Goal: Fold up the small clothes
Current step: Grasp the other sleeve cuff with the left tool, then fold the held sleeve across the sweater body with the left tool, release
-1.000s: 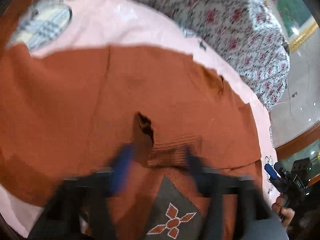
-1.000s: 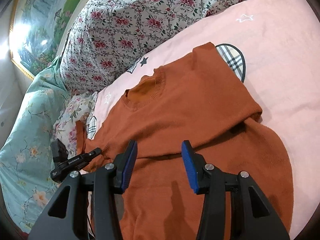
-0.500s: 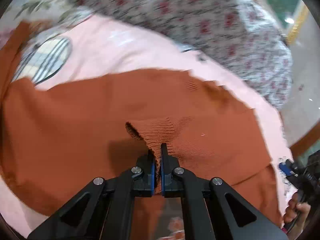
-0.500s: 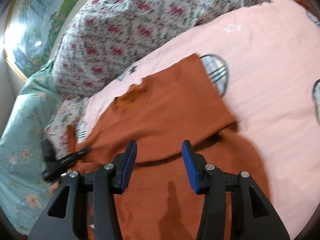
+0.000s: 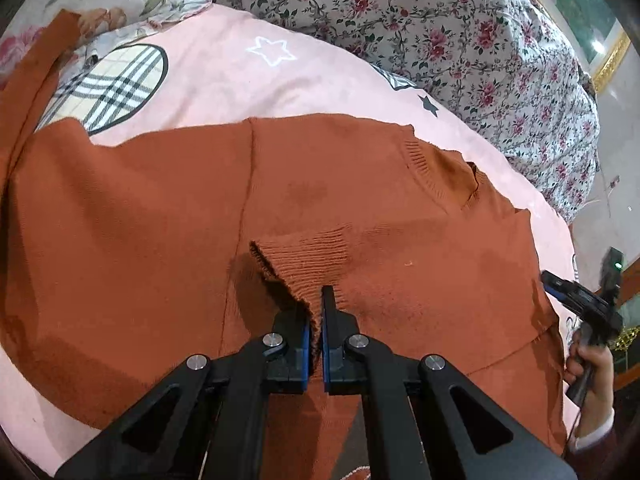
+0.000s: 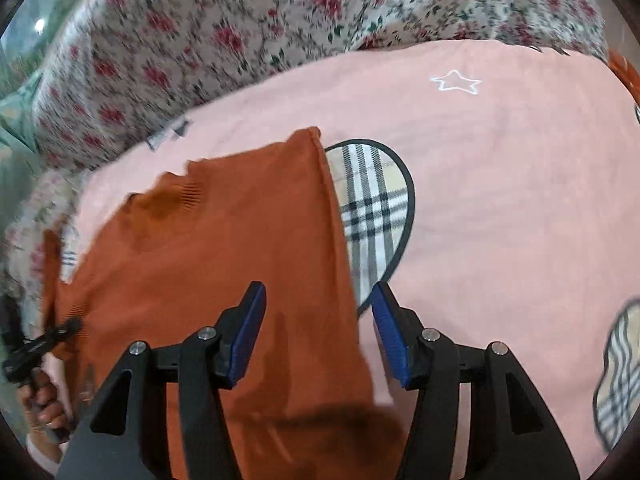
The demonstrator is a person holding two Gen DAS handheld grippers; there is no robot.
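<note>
Left tongs have clamped the sweater's ribbed cuff.

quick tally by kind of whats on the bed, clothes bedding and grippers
Orange sweater: 1
Pink sheet: 1
Floral quilt: 1
Grippers: 2, left gripper, right gripper
Total: 5

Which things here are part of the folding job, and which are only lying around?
Part of the job:
- orange sweater
- its ribbed cuff, pinched in the shut left tool
- right tool, jaws just opening, astride the sweater's edge

Only lying around:
- pink blanket with plaid patches
- floral quilt
</note>
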